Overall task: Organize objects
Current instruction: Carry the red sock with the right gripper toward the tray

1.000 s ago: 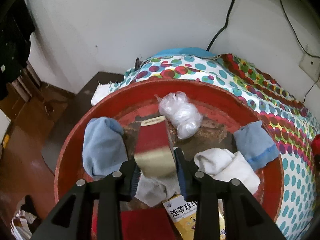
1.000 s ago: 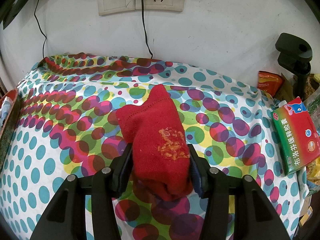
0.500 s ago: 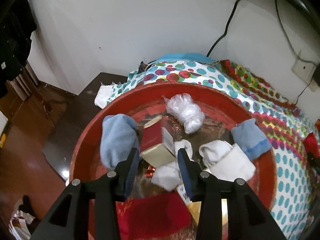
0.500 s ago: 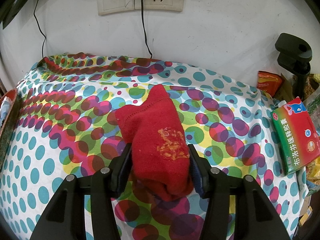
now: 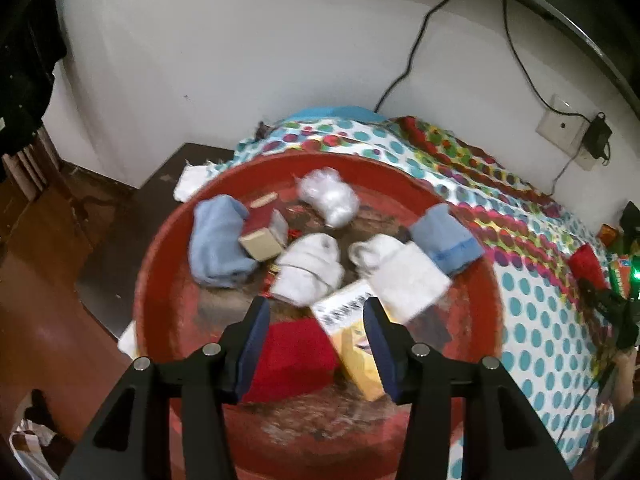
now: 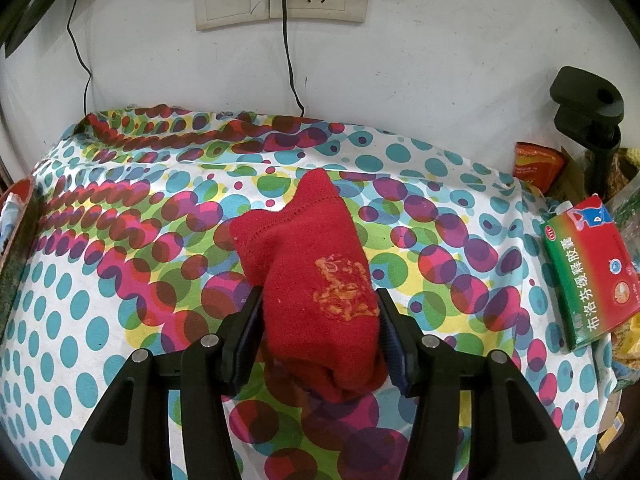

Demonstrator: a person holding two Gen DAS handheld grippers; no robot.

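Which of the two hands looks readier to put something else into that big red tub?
Probably the right. The right gripper is shut on a red sock above the spotted tablecloth. The left gripper hangs open and empty over the red tub.

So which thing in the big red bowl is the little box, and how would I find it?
Look in the red basin on the spotty cloth. By its far left side lies a light blue sock, and the little box leans against it. It's the only hard, dark red and tan block among soft socks.
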